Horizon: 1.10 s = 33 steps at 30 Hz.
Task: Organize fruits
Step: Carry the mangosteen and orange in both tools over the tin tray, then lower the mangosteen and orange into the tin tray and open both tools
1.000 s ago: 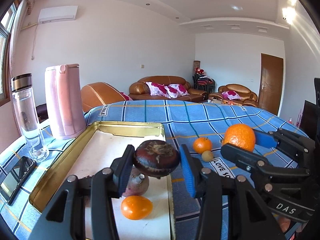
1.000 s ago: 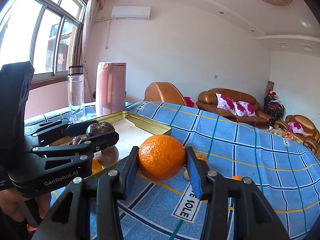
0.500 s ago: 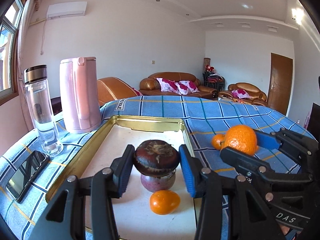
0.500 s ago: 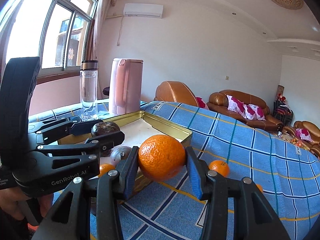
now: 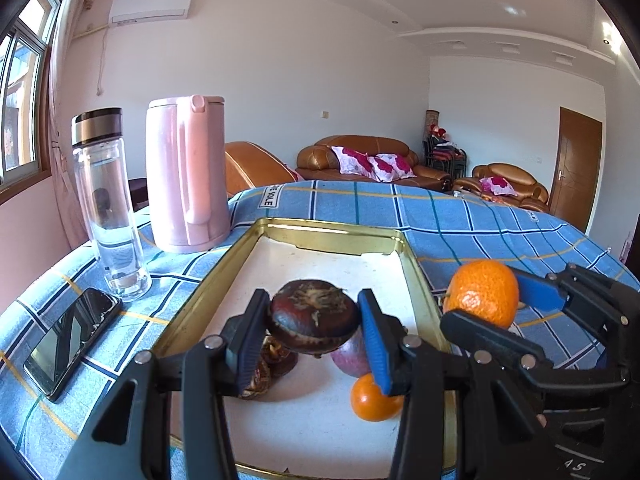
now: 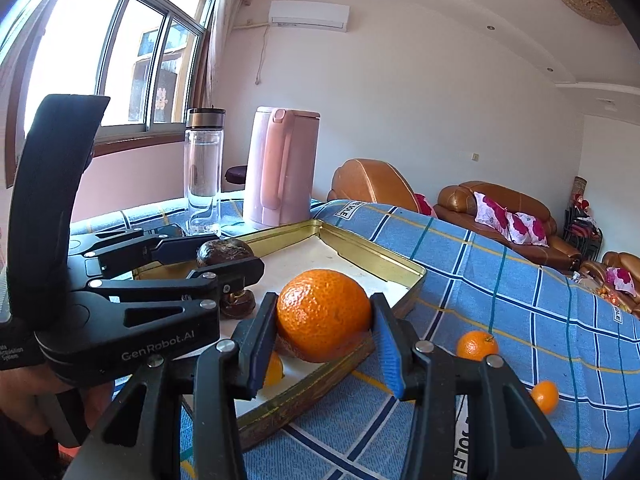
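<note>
So the left tongs (image 5: 312, 320) are clamped on a dark brown fruit (image 5: 314, 316), hanging right over the middle of the gold tray (image 5: 416, 264). The right tongs (image 6: 324, 330) are squeezing a big orange (image 6: 324, 314) over the tray's near rim. For the orange, the tray's bare white floor lies at about 11 o'clock; the left one looks closer to a drop. Two small oranges (image 6: 477, 345) sit on the blue bench cloth (image 6: 500, 280) at 3 o'clock.

Gold-rimmed tray (image 5: 412, 256) with a white floor; orange mandarin (image 6: 323, 321); dark brown fruit (image 5: 313, 315); pink kettle (image 5: 185, 176) — tablecloth (image 6: 500, 264) blue plaid, yellow-lined.
</note>
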### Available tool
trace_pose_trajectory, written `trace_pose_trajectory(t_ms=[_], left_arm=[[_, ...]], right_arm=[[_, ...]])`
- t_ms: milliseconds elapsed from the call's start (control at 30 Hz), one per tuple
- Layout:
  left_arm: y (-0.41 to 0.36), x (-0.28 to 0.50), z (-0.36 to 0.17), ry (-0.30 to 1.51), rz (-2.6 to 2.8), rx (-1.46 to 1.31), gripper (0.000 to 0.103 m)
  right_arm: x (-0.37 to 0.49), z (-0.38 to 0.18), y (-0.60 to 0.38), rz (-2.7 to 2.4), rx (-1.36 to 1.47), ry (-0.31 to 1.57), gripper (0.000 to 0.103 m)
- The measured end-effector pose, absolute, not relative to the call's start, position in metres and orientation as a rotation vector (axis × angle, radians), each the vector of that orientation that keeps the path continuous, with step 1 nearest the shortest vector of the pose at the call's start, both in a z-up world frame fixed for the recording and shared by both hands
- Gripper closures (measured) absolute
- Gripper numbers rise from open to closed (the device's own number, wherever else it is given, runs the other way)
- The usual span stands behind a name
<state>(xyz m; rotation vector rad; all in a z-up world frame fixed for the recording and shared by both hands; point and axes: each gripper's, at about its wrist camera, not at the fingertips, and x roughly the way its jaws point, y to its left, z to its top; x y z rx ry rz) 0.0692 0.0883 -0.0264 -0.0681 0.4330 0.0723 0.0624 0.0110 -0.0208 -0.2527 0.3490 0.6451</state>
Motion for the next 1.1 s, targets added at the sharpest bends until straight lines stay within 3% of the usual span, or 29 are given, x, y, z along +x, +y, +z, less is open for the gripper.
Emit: trace_pose_trajectory(t_ms=[1100], left_arm=[[0.117, 0.083, -0.045, 0.588, 0.114, -0.03, 0.056]], right_arm=[[0.073, -0.033, 0.045, 0.719, -0.324, 0.434, 0.055]])
